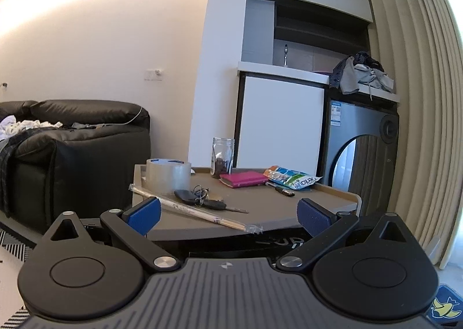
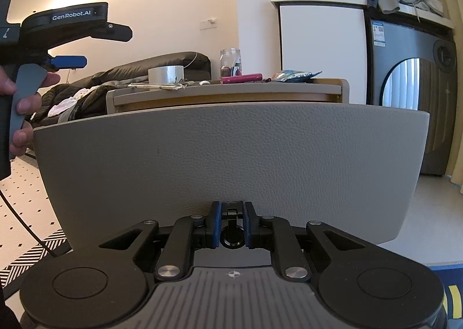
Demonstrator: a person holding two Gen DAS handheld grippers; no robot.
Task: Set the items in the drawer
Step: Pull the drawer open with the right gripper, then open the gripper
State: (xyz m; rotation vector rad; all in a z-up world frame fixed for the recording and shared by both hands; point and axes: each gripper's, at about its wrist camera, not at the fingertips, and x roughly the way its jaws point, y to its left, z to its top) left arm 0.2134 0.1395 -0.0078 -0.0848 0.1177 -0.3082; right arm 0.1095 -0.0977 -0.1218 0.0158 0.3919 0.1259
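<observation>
Left tool (image 2: 71, 61) body reads "GenRobot.AI".

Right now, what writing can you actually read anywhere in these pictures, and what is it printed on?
"GenRobot.AI": on the black body of the left gripper, seen from the right wrist view.
Snack packet: blue lettering, upside down, not readable for sure.
Black surface below the table top: pale letters, partly hidden, unreadable.
Sticker on the washing machine: too small to read.

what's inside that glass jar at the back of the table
The glass jar holds a small dark brown heap at its bottom; the rest looks empty. What the heap is cannot be told. No lid shows on it.
</observation>
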